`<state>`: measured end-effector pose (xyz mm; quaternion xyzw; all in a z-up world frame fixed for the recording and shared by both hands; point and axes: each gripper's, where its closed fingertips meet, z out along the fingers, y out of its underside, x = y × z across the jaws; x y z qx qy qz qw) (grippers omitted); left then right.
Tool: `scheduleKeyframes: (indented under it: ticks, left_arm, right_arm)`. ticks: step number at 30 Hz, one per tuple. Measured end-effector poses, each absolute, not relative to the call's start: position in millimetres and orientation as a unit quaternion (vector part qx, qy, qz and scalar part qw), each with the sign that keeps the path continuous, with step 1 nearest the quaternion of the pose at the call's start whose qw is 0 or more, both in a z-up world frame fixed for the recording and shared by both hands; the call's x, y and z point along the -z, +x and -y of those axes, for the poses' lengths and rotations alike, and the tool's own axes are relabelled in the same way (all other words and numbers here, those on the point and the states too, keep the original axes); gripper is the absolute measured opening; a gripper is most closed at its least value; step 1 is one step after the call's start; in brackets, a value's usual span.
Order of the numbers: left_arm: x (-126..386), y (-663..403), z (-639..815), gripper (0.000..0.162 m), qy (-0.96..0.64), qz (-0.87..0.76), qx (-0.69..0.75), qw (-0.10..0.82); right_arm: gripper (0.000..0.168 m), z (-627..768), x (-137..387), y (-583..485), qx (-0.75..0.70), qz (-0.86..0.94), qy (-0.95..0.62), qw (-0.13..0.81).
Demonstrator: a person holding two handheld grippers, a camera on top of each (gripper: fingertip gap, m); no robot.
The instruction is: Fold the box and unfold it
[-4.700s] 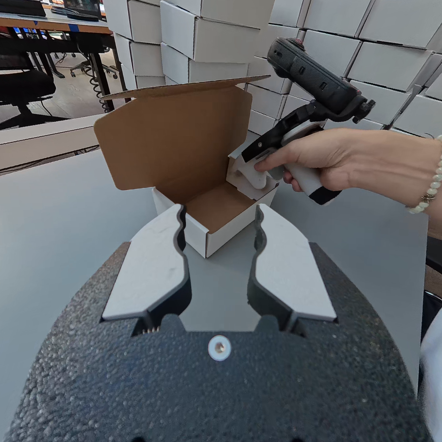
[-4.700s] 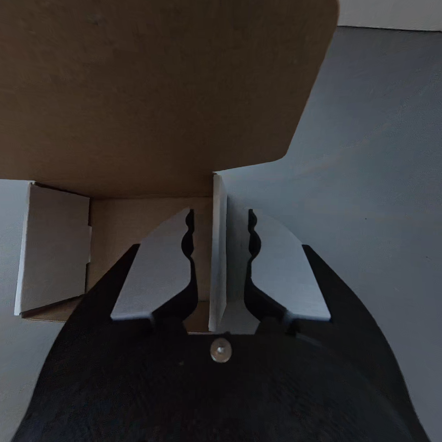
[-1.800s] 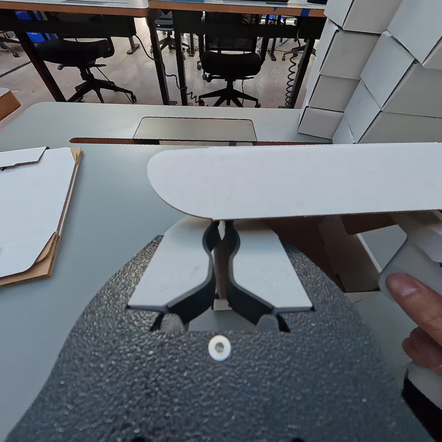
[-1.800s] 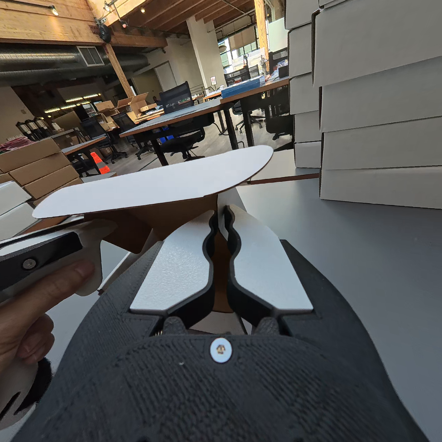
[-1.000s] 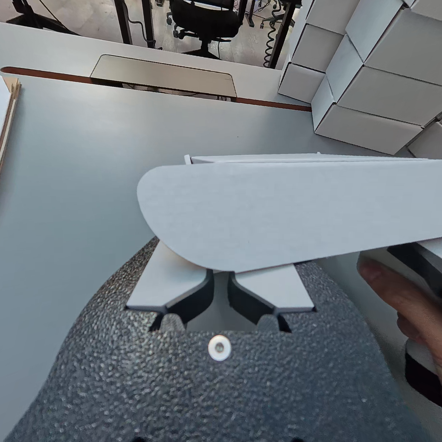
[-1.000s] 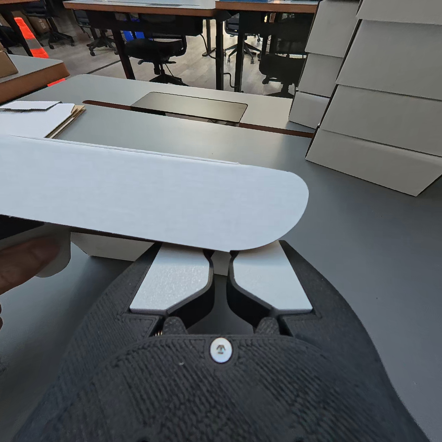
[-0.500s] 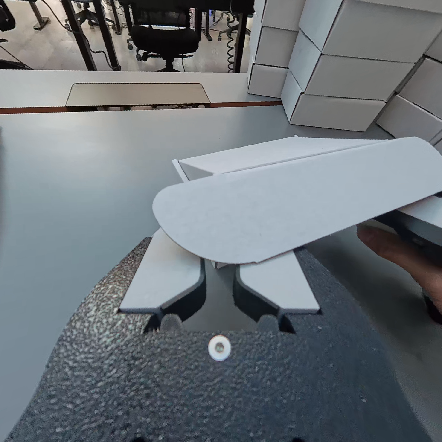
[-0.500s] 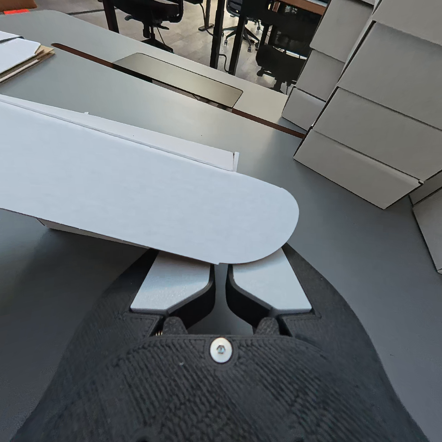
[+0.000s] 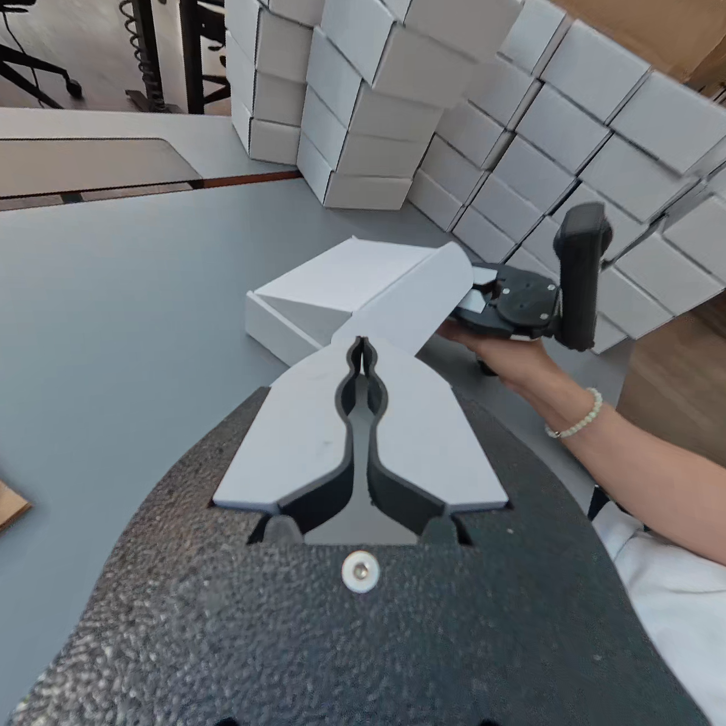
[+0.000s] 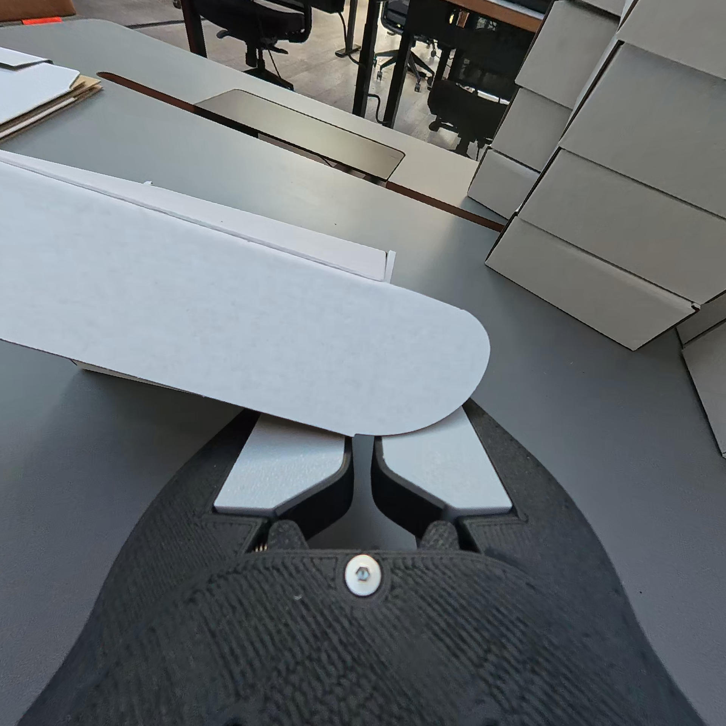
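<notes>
- Left wrist view: the white box (image 9: 314, 290) lies on the grey desk (image 9: 118, 314), with its lid down over the body and the rounded front flap (image 9: 408, 298) sticking out and sloping down toward the camera.
- The left gripper (image 9: 362, 353) is pressed together at the tips and holds nothing; it is just in front of the flap.
- Farther right, the right gripper (image 9: 477, 290) is held by a hand (image 9: 506, 361) with a bead bracelet (image 9: 577, 416); its fingers go under the far end of the flap.
- Behind the box, many stacked white boxes (image 9: 510, 157) stand on the desk.
- Right wrist view: the flap (image 10: 275, 334) covers the tips of the right gripper (image 10: 363, 428). The finger bases are close together, but I cannot tell if they pinch anything.
- The box body (image 10: 275, 239) is behind the flap, and a pile of flat cardboard sheets (image 10: 39, 94) lies at the far left.
</notes>
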<state>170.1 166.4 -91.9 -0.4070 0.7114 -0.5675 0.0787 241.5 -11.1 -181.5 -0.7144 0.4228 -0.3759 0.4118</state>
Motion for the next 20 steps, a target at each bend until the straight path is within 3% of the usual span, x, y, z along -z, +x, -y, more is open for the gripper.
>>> scheduleKeyframes:
  ticks: [1,4,11,15,20]
  left_arm:
    - [82,178,-164,0.000,-0.402,-0.704,0.582,0.065]
    - [80,208,-150,0.000,-0.399,-0.705,0.587,0.011]
    - [137,252,-125,0.000,-0.452,-0.701,0.523,-0.172]
    - [161,249,-117,0.000,-0.443,-0.729,0.498,-0.158]
    - [173,244,-115,0.000,-0.437,-0.747,0.489,-0.111]
  right_arm:
    - [0.003,11,181,242,0.376,-0.422,-0.715,0.412]
    - [0.003,11,181,242,0.375,-0.420,-0.716,0.413]
    - [0.003,11,182,241,0.376,-0.411,-0.720,0.414]
    - [0.005,9,181,239,0.373,-0.389,-0.730,0.420]
    - [0.025,6,180,210,0.329,-0.348,-0.751,0.454]
